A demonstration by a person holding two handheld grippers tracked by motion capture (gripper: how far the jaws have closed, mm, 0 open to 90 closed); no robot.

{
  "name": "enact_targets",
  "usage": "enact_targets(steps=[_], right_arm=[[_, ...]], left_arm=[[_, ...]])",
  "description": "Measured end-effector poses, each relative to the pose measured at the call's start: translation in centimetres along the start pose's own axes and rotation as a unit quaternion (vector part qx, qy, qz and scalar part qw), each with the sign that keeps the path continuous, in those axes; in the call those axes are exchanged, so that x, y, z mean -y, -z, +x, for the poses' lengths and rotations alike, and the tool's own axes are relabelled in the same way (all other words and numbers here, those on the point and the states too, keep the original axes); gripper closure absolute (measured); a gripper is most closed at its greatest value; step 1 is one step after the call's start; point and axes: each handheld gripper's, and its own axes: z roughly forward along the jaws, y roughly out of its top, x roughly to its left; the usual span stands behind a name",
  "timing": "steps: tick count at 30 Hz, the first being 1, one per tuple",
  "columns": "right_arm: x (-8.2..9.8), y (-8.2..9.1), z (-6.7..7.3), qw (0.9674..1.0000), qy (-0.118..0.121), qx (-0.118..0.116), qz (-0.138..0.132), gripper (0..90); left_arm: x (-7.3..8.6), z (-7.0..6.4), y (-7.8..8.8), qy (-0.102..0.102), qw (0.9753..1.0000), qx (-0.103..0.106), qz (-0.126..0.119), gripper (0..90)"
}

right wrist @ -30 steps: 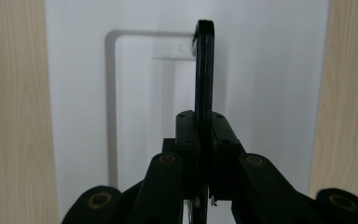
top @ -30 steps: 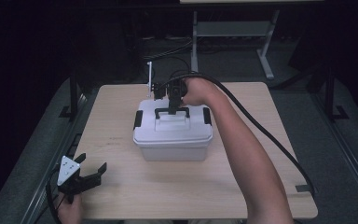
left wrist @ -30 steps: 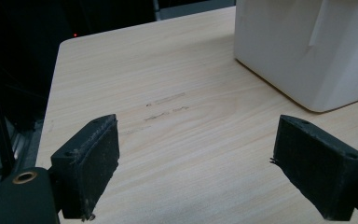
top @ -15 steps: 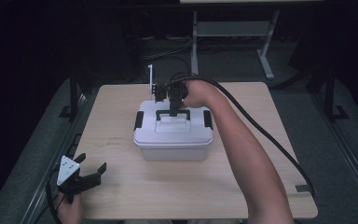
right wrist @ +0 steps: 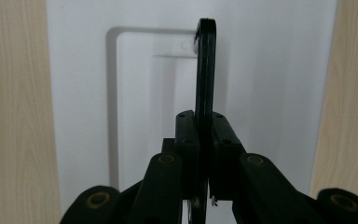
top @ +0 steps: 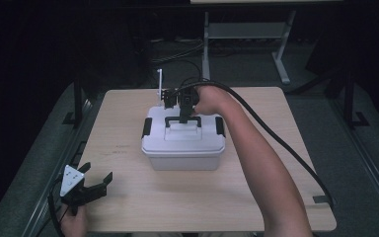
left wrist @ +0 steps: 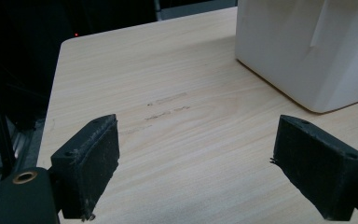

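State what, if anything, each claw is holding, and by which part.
The right claw is shut on the black handle of the white box, gripping the bar of the raised handle. The left claw is open over the table, holding nothing.

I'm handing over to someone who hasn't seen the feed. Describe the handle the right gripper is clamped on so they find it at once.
Start at the wooden table and find the white lidded box near its middle. On the lid's top, over a rectangular recess, stands the black carry handle, raised upright with the right gripper shut on it. Unlike the two black latches at the lid's ends, it sits centrally.
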Motion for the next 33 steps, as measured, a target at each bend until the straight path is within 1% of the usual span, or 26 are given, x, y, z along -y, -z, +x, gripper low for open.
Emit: enact_targets(steps=[5, 14, 18, 23, 27, 33], right_arm=[[0.1, 0.0, 0.3, 1.0000, 0.004, 0.000, 0.000, 81.0], [0.9, 0.6, 1.1, 1.0000, -0.001, -0.002, -0.007, 72.7], [1.2, 1.1, 1.4, 0.9999, -0.004, 0.002, -0.013, 69.4], [1.9, 1.7, 1.7, 0.9999, -0.008, 0.006, -0.012, 67.6], [2.8, 2.3, 1.9, 0.9997, -0.014, 0.009, -0.017, 66.2], [3.8, 2.6, 2.3, 0.9996, -0.021, 0.010, -0.016, 64.4]], left_arm=[[0.0, 0.0, 0.0, -0.002, 1.0000, 0.000, 0.001, 13.8], [0.0, -0.1, 0.1, -0.004, 1.0000, 0.000, 0.002, 13.8], [0.0, -0.2, 0.1, -0.007, 1.0000, 0.000, 0.003, 13.8], [0.0, -0.2, 0.2, -0.007, 1.0000, 0.000, 0.003, 13.8], [0.0, -0.3, 0.2, -0.007, 1.0000, 0.001, 0.002, 13.7], [-0.1, -0.3, 0.2, -0.009, 1.0000, 0.001, 0.003, 13.8]])
